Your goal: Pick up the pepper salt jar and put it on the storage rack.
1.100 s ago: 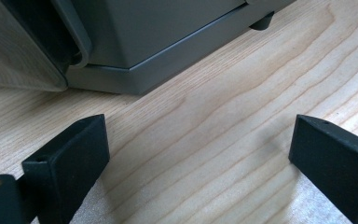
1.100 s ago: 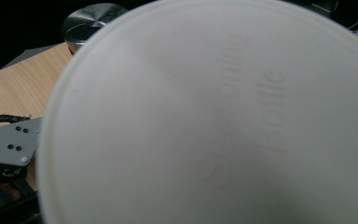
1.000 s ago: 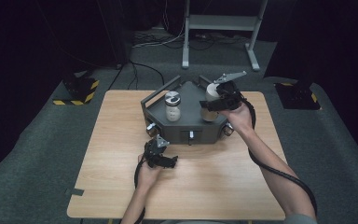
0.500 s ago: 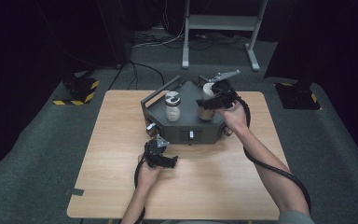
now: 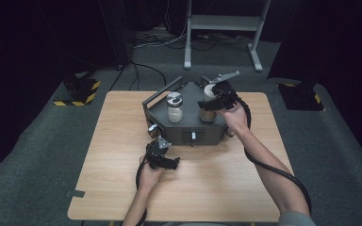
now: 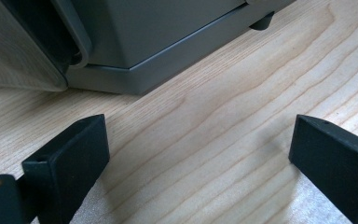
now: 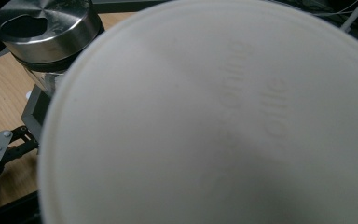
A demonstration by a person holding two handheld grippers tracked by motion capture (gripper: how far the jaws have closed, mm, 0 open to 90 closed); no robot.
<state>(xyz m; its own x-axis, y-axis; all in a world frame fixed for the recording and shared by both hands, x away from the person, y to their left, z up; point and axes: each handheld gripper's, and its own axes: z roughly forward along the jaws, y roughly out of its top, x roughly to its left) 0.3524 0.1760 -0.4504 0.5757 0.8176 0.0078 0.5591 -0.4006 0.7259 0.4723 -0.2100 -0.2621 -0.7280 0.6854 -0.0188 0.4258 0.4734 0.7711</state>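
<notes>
Currently, going left to right: the left tongs (image 5: pixel 162 157) sit low on the wooden tabletop (image 5: pixel 122 188), just in front of the grey device (image 5: pixel 188 127), jaws spread wide with nothing between them; the left gripper view shows bare wood grain between the pads and the device's corner (image 6: pixel 135 70) just ahead. On the device stands a glass jar with a steel lid (image 5: pixel 174 107), untouched. To its right is a container with a white lid (image 5: pixel 209 104), standing on the same grey top. The right tongs (image 5: pixel 213 104) are at that container, closed onto it as far as I can judge; the white lid (image 7: pixel 214 121) crowds the right gripper view, with the steel-lidded jar (image 7: pixel 46 28) behind it. Step in hand looks like gripping the white-lidded container, either to lift it off or to work its lid. Next move calls for a firm hold and a straight lift or twist, clear of the neighbouring jar. Left tongs could steady the device.
</notes>
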